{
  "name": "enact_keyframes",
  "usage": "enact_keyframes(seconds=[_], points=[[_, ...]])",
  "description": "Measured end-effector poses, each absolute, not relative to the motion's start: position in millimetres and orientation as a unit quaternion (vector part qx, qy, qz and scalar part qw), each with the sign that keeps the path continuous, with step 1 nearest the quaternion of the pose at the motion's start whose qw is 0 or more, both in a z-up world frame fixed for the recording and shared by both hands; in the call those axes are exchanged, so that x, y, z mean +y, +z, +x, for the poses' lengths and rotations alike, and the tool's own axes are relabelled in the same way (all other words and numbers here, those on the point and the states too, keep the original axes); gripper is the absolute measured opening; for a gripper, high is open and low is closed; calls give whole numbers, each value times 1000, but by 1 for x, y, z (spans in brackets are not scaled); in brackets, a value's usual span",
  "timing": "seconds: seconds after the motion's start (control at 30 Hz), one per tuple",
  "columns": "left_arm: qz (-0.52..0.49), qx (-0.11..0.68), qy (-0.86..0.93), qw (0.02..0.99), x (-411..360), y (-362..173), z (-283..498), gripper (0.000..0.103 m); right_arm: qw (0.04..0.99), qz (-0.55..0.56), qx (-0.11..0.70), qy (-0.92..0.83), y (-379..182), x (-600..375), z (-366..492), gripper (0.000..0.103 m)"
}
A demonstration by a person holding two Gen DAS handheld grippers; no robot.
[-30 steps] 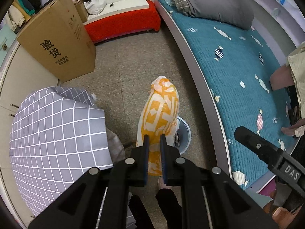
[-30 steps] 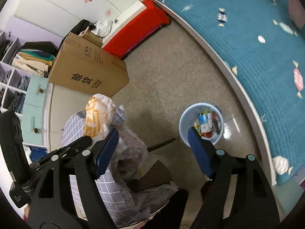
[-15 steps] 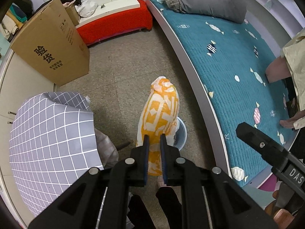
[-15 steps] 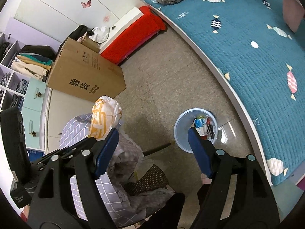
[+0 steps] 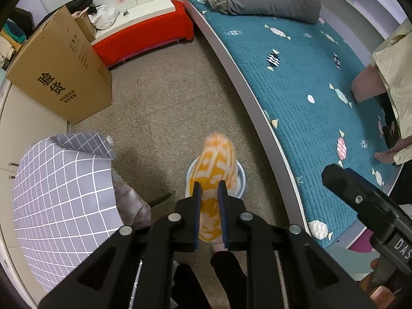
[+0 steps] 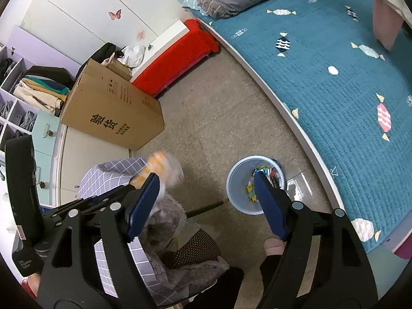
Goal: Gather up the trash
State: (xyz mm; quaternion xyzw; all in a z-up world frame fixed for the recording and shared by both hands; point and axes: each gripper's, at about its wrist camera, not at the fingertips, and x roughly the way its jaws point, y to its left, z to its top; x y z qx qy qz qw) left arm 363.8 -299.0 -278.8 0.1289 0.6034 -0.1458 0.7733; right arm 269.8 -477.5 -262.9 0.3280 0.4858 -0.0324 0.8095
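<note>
Left wrist: orange bag (image 5: 215, 166) now hangs above the bin (image 5: 238, 180).

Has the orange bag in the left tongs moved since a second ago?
Yes. In the left wrist view the orange bag now hangs over the waste bin, which earlier sat beside it. The left tongs have just been opening.

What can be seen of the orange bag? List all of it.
The bag is thin, crinkly plastic, orange with a white pattern, stuffed and bunched into a long shape. It is motion-blurred. Its near end sits between the pads of the left gripper, which seem to pinch it. In the left wrist view it covers much of the pale blue bin below. In the right wrist view it shows beside the checked cloth.
</note>
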Motion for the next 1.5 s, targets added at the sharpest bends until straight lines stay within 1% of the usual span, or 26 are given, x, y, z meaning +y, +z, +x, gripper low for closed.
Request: enact_keyframes(seconds=[0.13,0.17,0.2,0.23,0.27,0.33,0.43,0.67,1.0,1.17,1.5], points=[[131,593,-147,781,-304,-276,363,14,812,328,481,-36,-261,-481,265,75],[126,591,-149,783,-305,-274,364,18,812,329,481,-36,-260,-481,264,75],[120,590,-152,784,-304,-273,364,25,812,329,481,-36,-260,-482,263,75],[118,588,-148,786,-304,-272,365,49,812,329,480,-37,-259,-481,262,75],[119,582,-143,791,-304,-270,365,59,813,329,479,-37,-259,-481,261,75],[120,568,-136,803,-303,-264,363,59,813,330,479,-36,-258,-481,258,75],[122,571,-133,801,-304,-265,359,60,812,331,479,-36,-259,-481,257,75],[123,570,-117,804,-296,-259,346,67,815,325,480,-21,-256,-471,256,75],[100,551,-76,825,-249,-228,317,73,830,291,475,25,-231,-431,249,75],[74,526,-61,845,-215,-202,295,75,856,240,455,45,-203,-396,238,75],[63,435,-50,897,-148,-145,226,80,912,154,378,44,-149,-326,180,75]])
